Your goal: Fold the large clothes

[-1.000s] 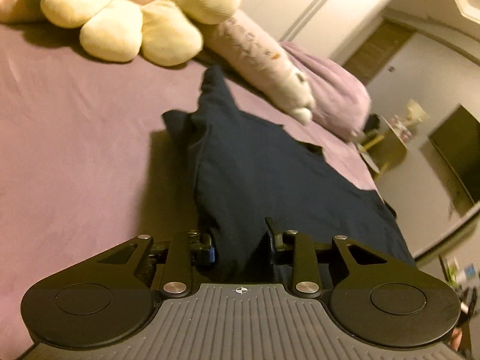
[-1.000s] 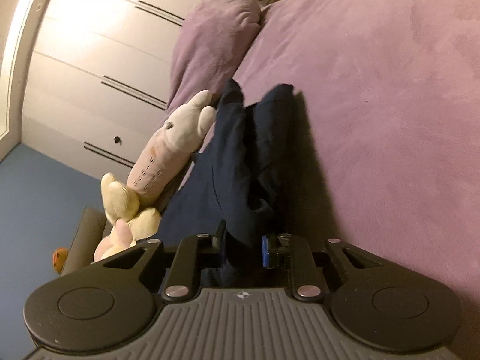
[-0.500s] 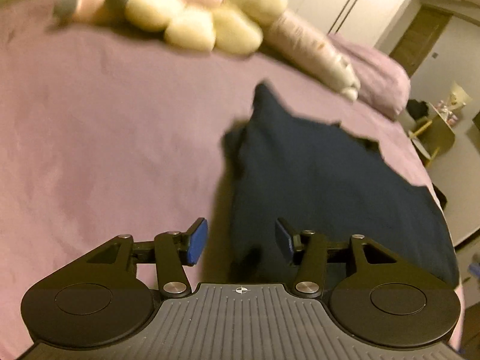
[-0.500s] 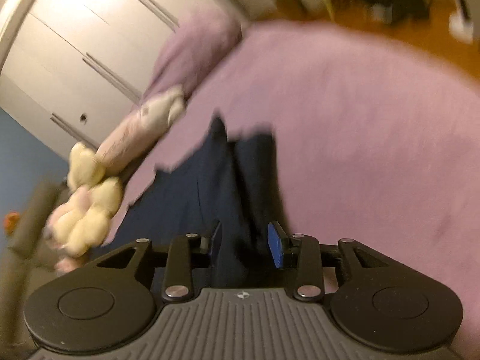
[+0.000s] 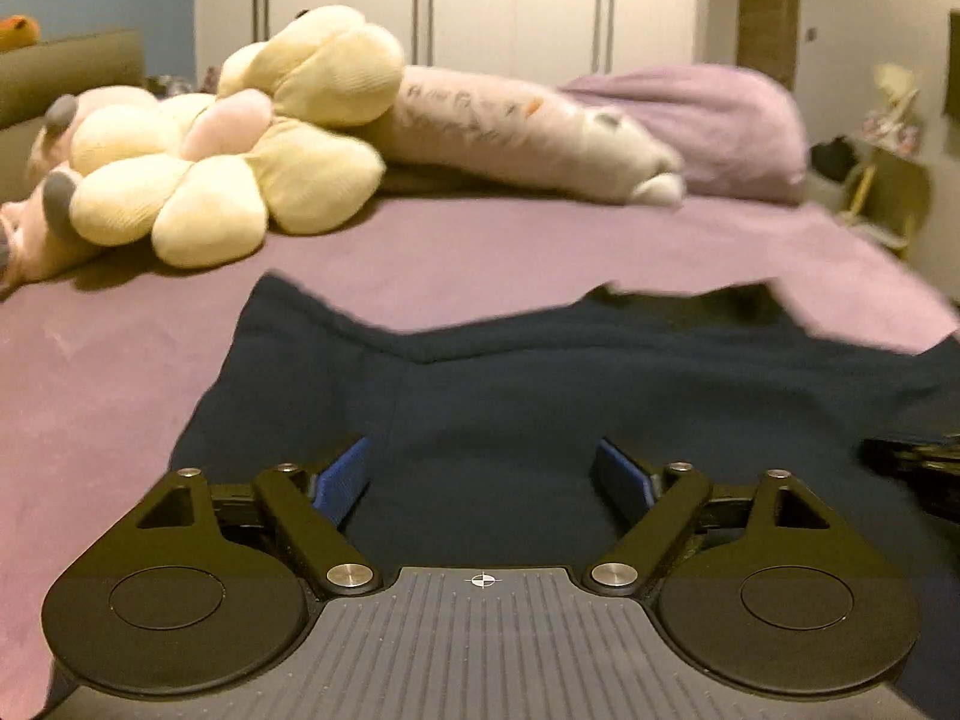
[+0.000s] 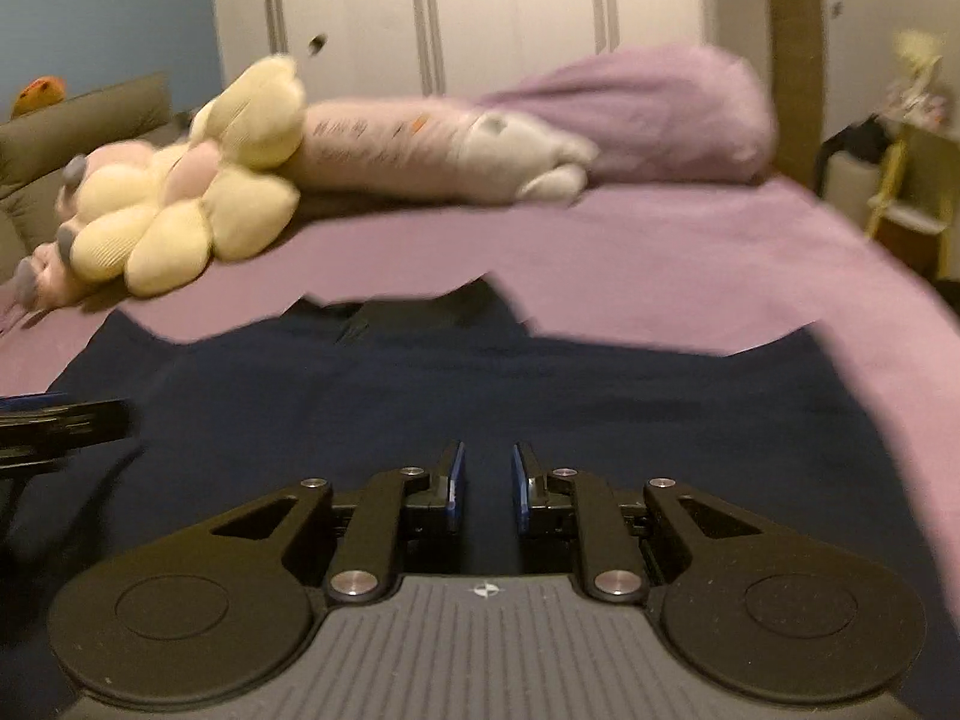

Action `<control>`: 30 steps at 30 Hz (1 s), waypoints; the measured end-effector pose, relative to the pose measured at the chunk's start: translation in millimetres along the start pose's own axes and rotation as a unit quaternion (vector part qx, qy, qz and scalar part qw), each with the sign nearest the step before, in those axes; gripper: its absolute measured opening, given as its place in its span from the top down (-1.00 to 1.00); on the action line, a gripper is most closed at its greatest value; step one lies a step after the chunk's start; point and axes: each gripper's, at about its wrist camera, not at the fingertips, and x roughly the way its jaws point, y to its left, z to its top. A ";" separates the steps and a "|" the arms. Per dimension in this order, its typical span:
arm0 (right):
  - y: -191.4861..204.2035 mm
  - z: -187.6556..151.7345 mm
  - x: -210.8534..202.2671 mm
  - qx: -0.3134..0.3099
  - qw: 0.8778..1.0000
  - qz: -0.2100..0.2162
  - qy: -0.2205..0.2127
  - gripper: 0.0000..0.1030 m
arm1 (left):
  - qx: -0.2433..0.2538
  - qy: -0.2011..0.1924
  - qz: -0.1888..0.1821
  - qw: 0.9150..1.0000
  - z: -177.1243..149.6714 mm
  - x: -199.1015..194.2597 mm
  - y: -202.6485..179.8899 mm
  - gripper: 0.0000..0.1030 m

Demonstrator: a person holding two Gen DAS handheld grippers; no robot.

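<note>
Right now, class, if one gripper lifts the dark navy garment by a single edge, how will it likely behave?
The navy garment would probably droop and drag, since it lies limp on the purple bed with soft folds along its far edge. It seems unlikely to slip, being matte cloth. The left gripper and right gripper together would likely control it better.

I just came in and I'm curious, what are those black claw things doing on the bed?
Someone is folding a dark blue garment on the purple bed. The left gripper is wide open and the right gripper is open with a narrower gap. Neither holds the cloth. Plush toys lie behind it.
</note>
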 end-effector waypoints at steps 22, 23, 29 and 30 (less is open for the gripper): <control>-80.2 11.1 4.1 0.007 0.989 -0.143 -0.018 0.67 | 0.006 0.018 0.068 0.998 21.3 39.4 30.2 -0.86; -90.3 10.4 5.4 0.016 0.989 -0.149 -0.017 0.66 | -0.001 0.022 0.069 0.997 21.6 42.7 33.1 -0.87; -116.9 -1.3 17.4 0.039 0.988 -0.147 -0.018 0.65 | -0.047 0.047 0.077 0.995 21.5 61.5 48.1 -0.93; -117.3 -2.0 19.0 0.038 0.988 -0.146 -0.018 0.63 | -0.055 0.051 0.075 0.994 21.1 63.8 50.9 -0.96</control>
